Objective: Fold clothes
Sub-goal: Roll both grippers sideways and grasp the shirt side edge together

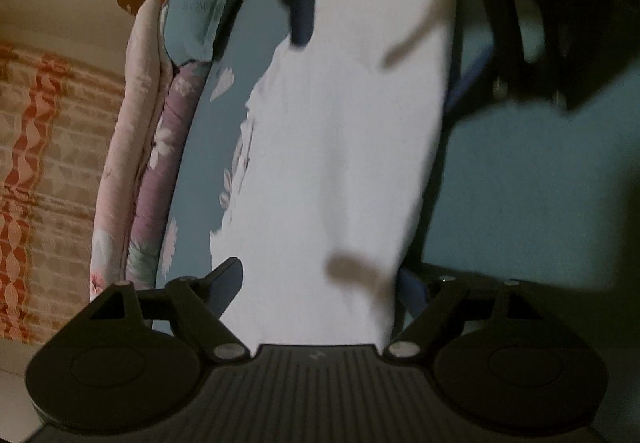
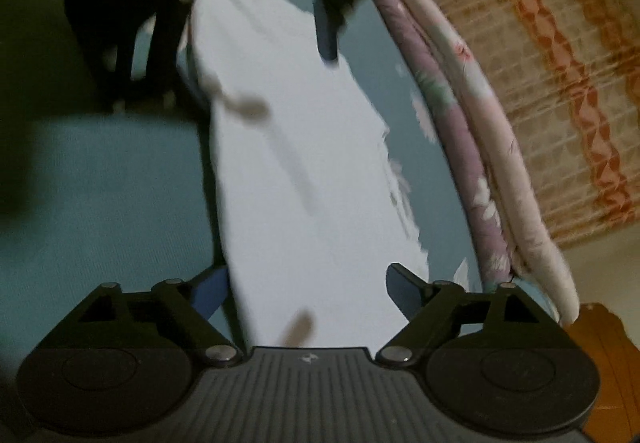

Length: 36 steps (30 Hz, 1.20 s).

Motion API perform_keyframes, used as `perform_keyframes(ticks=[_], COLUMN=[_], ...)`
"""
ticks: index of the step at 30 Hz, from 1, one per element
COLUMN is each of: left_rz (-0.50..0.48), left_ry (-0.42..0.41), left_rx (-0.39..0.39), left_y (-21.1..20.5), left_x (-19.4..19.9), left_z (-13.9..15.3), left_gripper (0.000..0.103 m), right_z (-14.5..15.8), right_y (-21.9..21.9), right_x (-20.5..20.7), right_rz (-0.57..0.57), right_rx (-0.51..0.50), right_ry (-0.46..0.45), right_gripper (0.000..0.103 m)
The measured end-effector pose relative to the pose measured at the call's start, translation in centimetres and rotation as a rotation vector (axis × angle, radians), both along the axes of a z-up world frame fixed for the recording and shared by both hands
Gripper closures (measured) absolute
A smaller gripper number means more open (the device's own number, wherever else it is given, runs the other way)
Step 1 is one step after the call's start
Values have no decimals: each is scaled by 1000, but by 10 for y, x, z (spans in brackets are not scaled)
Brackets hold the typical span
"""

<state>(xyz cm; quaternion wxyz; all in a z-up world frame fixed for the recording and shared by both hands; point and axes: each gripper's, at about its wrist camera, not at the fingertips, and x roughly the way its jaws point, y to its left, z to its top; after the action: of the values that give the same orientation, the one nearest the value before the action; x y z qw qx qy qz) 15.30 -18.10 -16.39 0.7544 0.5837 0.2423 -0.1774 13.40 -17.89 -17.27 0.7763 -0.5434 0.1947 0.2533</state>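
the white garment [image 1: 340, 147] lies stretched in a long strip on the blue floral bed sheet [image 1: 532, 203], running between the two grippers, which face each other from opposite ends. in the left wrist view the left gripper [image 1: 320, 283] has its fingers spread wide to either side of the near end of the cloth, and the cloth passes between them; whether they pinch it cannot be told. the right gripper [image 2: 308, 287] stands the same way at the other end, fingers apart with the white fabric between them. each gripper shows blurred at the top of the other's view. a few small dark marks sit on the cloth. beside the sheet lie folded floral quilts [image 2: 472, 147] in pink and purple, and beyond them a patterned orange curtain [image 2: 568, 91].
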Motion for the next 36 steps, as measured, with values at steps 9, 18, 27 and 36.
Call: perform_keyframes(ticks=[9, 18, 27, 36], left_rz=[34, -12, -31, -29], left_ry=[-53, -102, -86, -111], left_rx=[18, -4, -9, 21], left_y=[34, 40, 69, 66], left_x=[-3, 8, 19, 30], left_z=[-6, -9, -11, -14], left_gripper=[20, 20, 20, 20], right_z=[-1, -2, -7, -15], right_y=[-49, -2, -43, -34], right_x=[4, 20, 31, 45], right_rz=[-117, -116, -294, -274], right_rx=[-31, 32, -31, -90], right_ry=[-10, -39, -64, -114], right_gripper=[10, 10, 10, 14])
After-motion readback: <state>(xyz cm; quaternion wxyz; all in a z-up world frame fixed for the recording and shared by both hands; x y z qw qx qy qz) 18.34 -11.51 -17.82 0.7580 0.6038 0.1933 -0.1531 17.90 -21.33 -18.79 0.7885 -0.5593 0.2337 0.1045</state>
